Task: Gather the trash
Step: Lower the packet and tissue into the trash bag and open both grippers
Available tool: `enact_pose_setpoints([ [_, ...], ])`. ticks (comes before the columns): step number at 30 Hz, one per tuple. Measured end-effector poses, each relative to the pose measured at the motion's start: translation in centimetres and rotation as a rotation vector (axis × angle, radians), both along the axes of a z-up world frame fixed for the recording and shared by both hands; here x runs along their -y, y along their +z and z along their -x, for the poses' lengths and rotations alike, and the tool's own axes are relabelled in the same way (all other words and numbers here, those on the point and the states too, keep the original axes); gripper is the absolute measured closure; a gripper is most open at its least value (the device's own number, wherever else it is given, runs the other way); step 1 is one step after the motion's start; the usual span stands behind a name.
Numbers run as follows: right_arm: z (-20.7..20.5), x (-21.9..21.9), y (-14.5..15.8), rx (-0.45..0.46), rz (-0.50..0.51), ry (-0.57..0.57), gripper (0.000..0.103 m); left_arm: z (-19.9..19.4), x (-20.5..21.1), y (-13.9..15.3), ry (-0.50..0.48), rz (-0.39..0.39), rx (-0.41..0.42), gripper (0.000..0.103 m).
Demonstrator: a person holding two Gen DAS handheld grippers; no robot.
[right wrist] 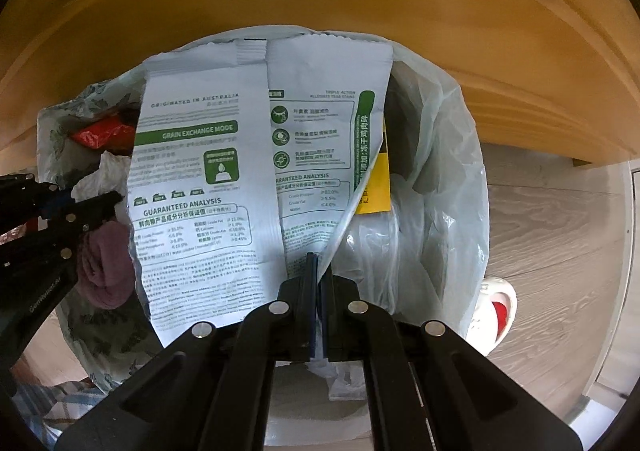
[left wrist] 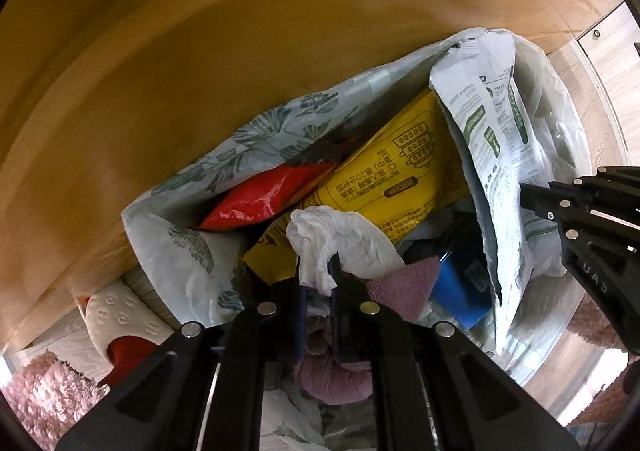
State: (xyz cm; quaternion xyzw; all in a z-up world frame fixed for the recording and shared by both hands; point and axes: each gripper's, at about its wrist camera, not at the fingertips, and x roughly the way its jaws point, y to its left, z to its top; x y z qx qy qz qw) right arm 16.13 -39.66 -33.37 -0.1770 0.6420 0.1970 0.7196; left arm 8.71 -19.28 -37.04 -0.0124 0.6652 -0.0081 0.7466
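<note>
left wrist: downward, close over trash bag (left wrist: 180, 251) | right wrist: same (shared bag (right wrist: 448, 187) interior)

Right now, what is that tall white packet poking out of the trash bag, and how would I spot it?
Find the leaf-printed trash bag standing on the floor against the wooden furniture. The tallest thing in it is a torn-open white pet food bag, pinched at its lower edge by the right gripper. Unlike the yellow packet and red wrapper beside it, it carries green headings reading GUARANTEED ANALYSIS.
</note>
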Motion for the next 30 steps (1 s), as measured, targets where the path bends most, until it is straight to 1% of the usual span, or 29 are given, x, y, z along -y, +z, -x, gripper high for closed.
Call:
enact_pose_setpoints([
  [4, -0.5, 0.2, 0.1, -0.005, -0.002, -0.005, 0.101, -0.2, -0.3, -0.1, 0.006, 0.011, -0.004, 0.094],
  [9, -1.0, 0.9, 0.5, -0.020, -0.015, -0.040, 0.100, -0.3, -0.6, 0.0, 0.016, 0.018, -0.006, 0.091],
  [11, -1.2, 1.2, 0.7, -0.023, -0.020, -0.049, 0.100, -0.3, -0.8, 0.1, 0.015, 0.013, -0.005, 0.085],
  [13, -1.3, 1.5, 0.8, -0.027, -0.031, -0.059, 0.100, -0.2, -0.9, 0.3, 0.019, 0.008, -0.001, 0.071],
  [15, -1.4, 1.9, 1.1, -0.023, -0.040, -0.071, 0.099, -0.2, -0.9, 0.9, 0.023, 0.010, 0.018, 0.066],
  [16, -1.5, 2.1, 1.2, -0.021, -0.044, -0.076, 0.093, -0.2, -0.8, 1.3, 0.022, 0.008, 0.027, 0.065],
  [17, -1.5, 2.3, 1.4, -0.016, -0.046, -0.081, 0.089, -0.2, -0.7, 1.6, 0.019, 0.005, 0.036, 0.062],
  [18, -1.6, 2.5, 1.8, -0.002, -0.055, -0.086, 0.082, -0.2, -0.6, 1.9, 0.017, 0.003, 0.044, 0.058],
  [19, -1.6, 2.6, 2.1, 0.007, -0.063, -0.087, 0.077, -0.1, -0.6, 2.2, 0.015, 0.003, 0.053, 0.057],
  [20, -1.5, 2.6, 2.3, 0.017, -0.071, -0.088, 0.075, -0.1, -0.5, 2.4, 0.014, 0.004, 0.058, 0.056],
  [22, -1.4, 2.7, 2.9, 0.036, -0.082, -0.086, 0.071, 0.2, -0.4, 2.8, 0.016, 0.003, 0.066, 0.052],
  [24, -1.3, 2.9, 3.3, 0.050, -0.090, -0.085, 0.069, 0.3, -0.5, 3.2, 0.024, 0.001, 0.075, 0.049],
  [26, -1.2, 3.0, 3.5, 0.055, -0.100, -0.088, 0.064, 0.5, -0.5, 3.7, 0.030, 0.002, 0.084, 0.049],
  [29, -1.0, 3.5, 4.0, 0.061, -0.121, -0.102, 0.061, 0.8, -0.5, 4.5, 0.039, 0.001, 0.095, 0.048],
  [30, -0.8, 3.3, 4.1, 0.066, -0.123, -0.106, 0.057, 1.0, -0.6, 4.8, 0.045, 0.002, 0.099, 0.047],
])
